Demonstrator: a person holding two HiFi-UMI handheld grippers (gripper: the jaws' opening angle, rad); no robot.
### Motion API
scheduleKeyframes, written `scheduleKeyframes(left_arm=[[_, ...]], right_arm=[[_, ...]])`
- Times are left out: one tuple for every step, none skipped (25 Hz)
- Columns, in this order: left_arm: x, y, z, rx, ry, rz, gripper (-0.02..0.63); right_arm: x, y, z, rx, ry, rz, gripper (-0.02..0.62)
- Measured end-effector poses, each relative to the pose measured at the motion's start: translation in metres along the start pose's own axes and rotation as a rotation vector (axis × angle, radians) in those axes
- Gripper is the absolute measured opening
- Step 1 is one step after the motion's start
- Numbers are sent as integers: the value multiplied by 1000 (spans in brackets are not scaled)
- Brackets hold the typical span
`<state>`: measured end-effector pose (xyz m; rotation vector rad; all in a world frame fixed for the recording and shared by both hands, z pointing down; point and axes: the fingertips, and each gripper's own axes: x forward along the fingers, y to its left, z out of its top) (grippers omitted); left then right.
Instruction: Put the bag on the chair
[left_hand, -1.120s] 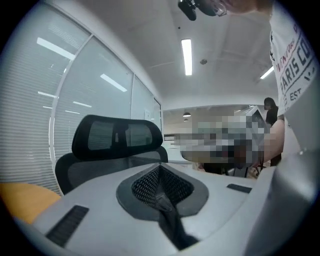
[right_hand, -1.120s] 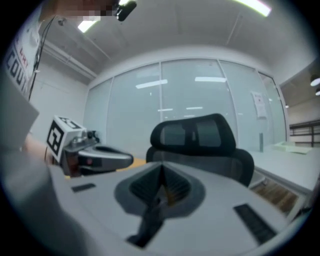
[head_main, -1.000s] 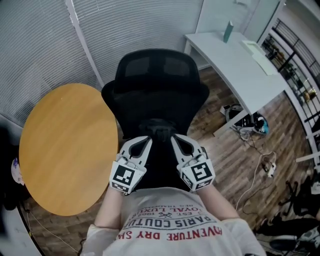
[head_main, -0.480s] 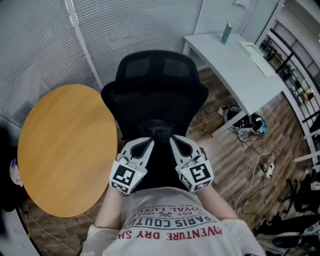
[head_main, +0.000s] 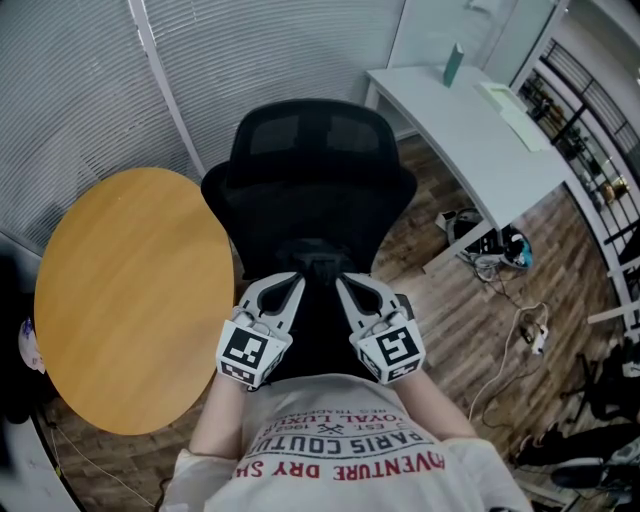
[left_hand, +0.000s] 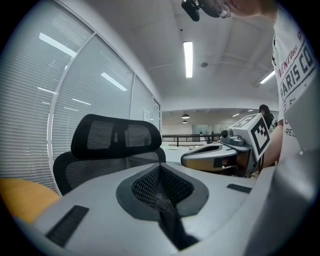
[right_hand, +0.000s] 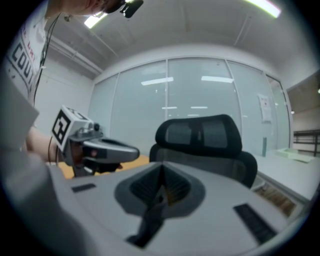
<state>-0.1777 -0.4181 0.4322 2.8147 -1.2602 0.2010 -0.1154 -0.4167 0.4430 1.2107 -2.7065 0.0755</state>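
The black mesh office chair (head_main: 310, 170) stands right in front of me, also visible as the chair (left_hand: 112, 140) and the chair (right_hand: 200, 137) in the gripper views. My left gripper (head_main: 298, 283) and right gripper (head_main: 345, 283) hover side by side over its seat, tips close together. Each has its jaws shut on a black strap: the strap (left_hand: 169, 220) in the left gripper view, the strap (right_hand: 149, 216) in the right. A dark bundle (head_main: 318, 258) shows between the tips. The bag's body is black on black and hard to tell from the seat.
A round wooden table (head_main: 130, 300) stands close on the chair's left. A white desk (head_main: 480, 120) with a bottle and papers is at the back right. Cables and a power strip (head_main: 535, 335) lie on the wood floor to the right. Blinds cover the glass wall behind.
Both grippers have drifted very slightly left, still shut on the straps. Nothing else has moved.
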Motion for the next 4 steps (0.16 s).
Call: scheduleKeyframes(left_arm=[[0, -1, 0, 0, 3, -1, 29], [0, -3, 0, -1, 4, -2, 29], [0, -4, 0, -3, 4, -3, 29], [0, -5, 0, -5, 5, -4, 29]], right_arm=[[0, 1, -2, -12, 9, 3, 26], [0, 3, -3, -18, 17, 6, 26], [0, 4, -4, -20, 23, 9, 26], [1, 6, -5, -22, 28, 11, 26]])
